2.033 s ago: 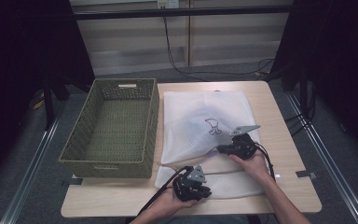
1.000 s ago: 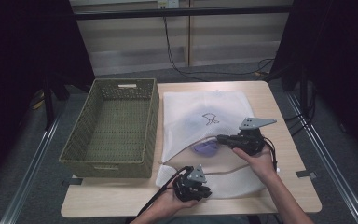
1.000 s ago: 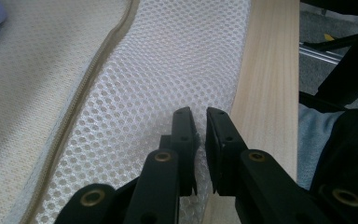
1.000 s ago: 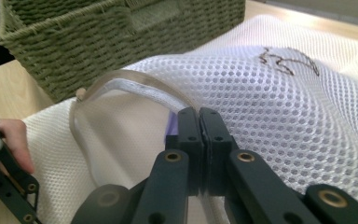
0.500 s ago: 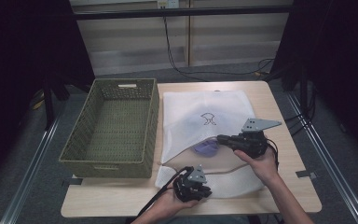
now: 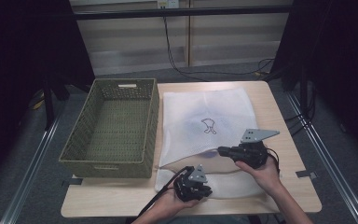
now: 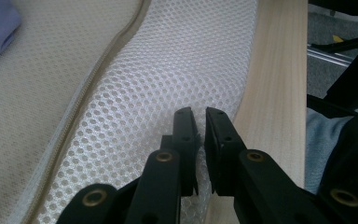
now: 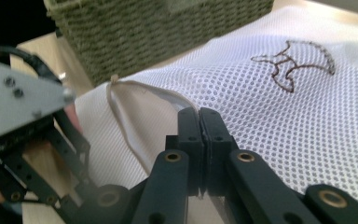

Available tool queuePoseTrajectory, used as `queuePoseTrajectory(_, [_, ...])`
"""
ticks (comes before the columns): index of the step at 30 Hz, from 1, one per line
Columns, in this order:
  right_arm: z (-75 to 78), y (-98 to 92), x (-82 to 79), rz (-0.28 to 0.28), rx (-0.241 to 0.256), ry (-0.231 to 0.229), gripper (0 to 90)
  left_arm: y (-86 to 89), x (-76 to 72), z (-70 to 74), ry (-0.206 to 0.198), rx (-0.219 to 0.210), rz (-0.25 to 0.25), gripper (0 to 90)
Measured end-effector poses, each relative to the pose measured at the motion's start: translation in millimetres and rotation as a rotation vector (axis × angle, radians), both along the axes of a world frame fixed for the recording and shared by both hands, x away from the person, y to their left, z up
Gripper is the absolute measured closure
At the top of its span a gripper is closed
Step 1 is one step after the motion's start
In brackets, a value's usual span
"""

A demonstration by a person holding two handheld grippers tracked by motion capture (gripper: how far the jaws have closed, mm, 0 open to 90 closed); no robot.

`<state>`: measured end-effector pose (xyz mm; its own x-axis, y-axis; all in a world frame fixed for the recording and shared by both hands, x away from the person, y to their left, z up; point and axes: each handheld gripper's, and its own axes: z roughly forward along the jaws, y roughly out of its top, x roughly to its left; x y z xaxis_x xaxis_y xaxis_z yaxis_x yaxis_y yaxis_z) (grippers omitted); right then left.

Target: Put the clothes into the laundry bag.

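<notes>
Both grippers clamped on the white mesh bag at the near right of the counter.

Right gripper [image 8: 199,122] fingers are clenched on the bag's raised upper layer by the zip opening. Left gripper [image 7: 198,122] fingers pinch the lower layer at its near edge. The mesh bag [image 6: 205,116] lies flat on the counter [image 6: 279,116], just right of the wicker basket [image 6: 112,128].

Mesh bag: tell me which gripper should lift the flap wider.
Right. The right gripper is shut on the upper flap's edge of the mesh bag, already raised. The left gripper pins the lower layer at the table's near edge.
</notes>
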<state>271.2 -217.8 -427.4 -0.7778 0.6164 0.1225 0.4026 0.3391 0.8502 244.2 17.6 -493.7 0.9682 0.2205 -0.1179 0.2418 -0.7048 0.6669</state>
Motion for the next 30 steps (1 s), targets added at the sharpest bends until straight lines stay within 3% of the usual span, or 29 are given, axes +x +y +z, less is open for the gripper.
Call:
queuePoseTrajectory(1, [-1.7,0.5,-1.0,0.005,-0.012,0.003,88.5,0.0,0.3,0.1,0.001,0.002,-0.002,83.0])
queuePoseTrajectory(2, [-3.1,0.6,-2.2,0.007,-0.02,0.007,88.5,0.4,2.1,-1.1,0.012,-0.017,-0.026,83.0])
queuePoseTrajectory(3, [-4.6,0.6,-3.2,0.01,-0.022,0.011,88.5,-0.5,1.6,-2.5,0.02,-0.043,-0.014,83.0])
queuePoseTrajectory(4, [-6.0,0.5,-4.0,0.01,-0.025,0.012,88.4,0.2,2.5,-0.5,0.02,-0.013,-0.023,83.0])
queuePoseTrajectory(7, [-9.7,-0.3,-5.5,0.01,-0.019,0.017,88.4,0.3,2.8,-0.2,0.023,-0.007,-0.015,83.0])
queuePoseTrajectory(10, [-12.2,-0.8,-6.6,0.011,-0.015,0.022,88.4,-0.3,3.5,-2.4,0.028,-0.038,-0.008,83.3])
queuePoseTrajectory(11, [-12.9,-0.9,-7.0,0.01,-0.014,0.023,88.4,0.3,4.2,-0.6,0.029,-0.012,-0.01,83.6])
queuePoseTrajectory(20, [-25.4,1.1,-5.9,0.025,-0.042,0.049,88.4,0.3,3.4,-2.3,0.026,-0.034,0.0,84.0])
queuePoseTrajectory(27, [-38.2,2.3,-3.0,0.023,-0.055,0.09,88.3,1.6,4.8,-1.9,0.028,-0.022,-0.008,83.9])
queuePoseTrajectory(30, [-41.1,4.8,-4.3,0.028,-0.089,0.094,88.2,1.6,5.5,-2.0,0.031,-0.025,-0.011,83.9])
